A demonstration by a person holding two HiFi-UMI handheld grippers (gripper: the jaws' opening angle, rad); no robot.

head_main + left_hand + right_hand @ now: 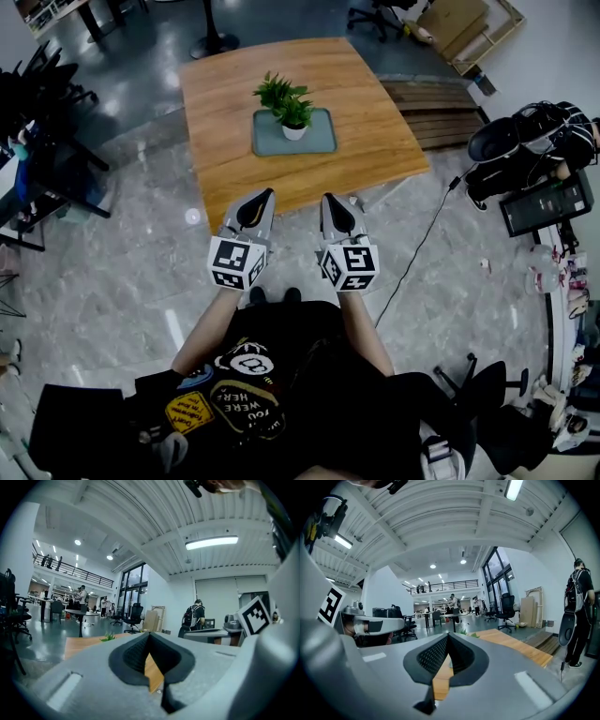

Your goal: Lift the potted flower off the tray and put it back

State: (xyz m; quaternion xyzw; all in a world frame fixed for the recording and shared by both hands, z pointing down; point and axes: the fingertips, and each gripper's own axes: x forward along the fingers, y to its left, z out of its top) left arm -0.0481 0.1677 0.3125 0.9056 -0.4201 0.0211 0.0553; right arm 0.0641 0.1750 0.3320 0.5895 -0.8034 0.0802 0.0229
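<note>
Potted flower (pixel 291 108): green leaves, small white pot, upright on grey tray (pixel 321 142), centre of desk (pixel 375 122). Bare wood around the tray. Left tool (pixel 266 194) and right tool (pixel 328 198) closed, holding nothing, near front edge.

Square light-brown tabletop (pixel 375 112) is warm grained wood, grey marbled floor (pixel 112 272) looks like polished stone, rectangular blue-grey tray (pixel 321 142) pretty matt.
</note>
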